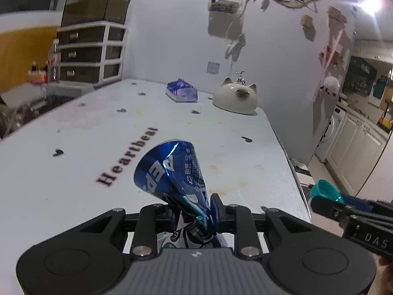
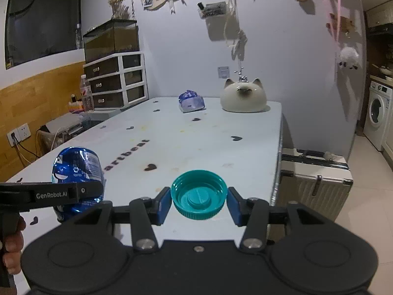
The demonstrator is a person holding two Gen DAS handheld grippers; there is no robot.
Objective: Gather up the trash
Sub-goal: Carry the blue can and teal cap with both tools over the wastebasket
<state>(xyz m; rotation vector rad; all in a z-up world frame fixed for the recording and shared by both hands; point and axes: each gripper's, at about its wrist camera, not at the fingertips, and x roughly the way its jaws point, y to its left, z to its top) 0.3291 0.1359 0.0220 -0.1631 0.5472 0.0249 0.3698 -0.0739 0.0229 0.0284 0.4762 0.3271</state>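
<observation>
The left gripper (image 1: 194, 205) has its jaws clamped on a crushed blue drink can (image 1: 172, 169), pinching it at its flattened end so that the wider, rounder end flares up and away from the camera above the counter (image 1: 73, 132). In the right wrist view the same can (image 2: 77, 169) shows at the left, with the left gripper's black finger across its lower part and a few fingers of the person's hand (image 2: 12, 243) at the frame's edge. The right gripper (image 2: 199, 200) holds a teal plastic bottle cap (image 2: 199, 194) between its blue pads (image 2: 164, 202); the jaws are closed on it, one pad against each side, and the cap's hollow side with its ribbed rim faces the camera. Both pieces of trash are lifted clear of the counter, near its front edge, and the two grippers are side by side. The pale counter carries the printed word "Heartbeat" and small dark heart shapes, along with some faint stains. Farther back on it lie a crumpled blue-and-white wrapper (image 2: 191, 102) and, just to its right, a cream cat-shaped ceramic ornament (image 2: 243, 98) near the wall. Left of the counter stands a white drawer unit (image 2: 118, 78) with a glass tank (image 2: 110, 40) on top, and a clear plastic bottle (image 2: 86, 93) beside it. To the right, a silver suitcase (image 2: 312, 182) sits on the floor against the counter's side, and a washing machine (image 2: 377, 110) stands farther off.
</observation>
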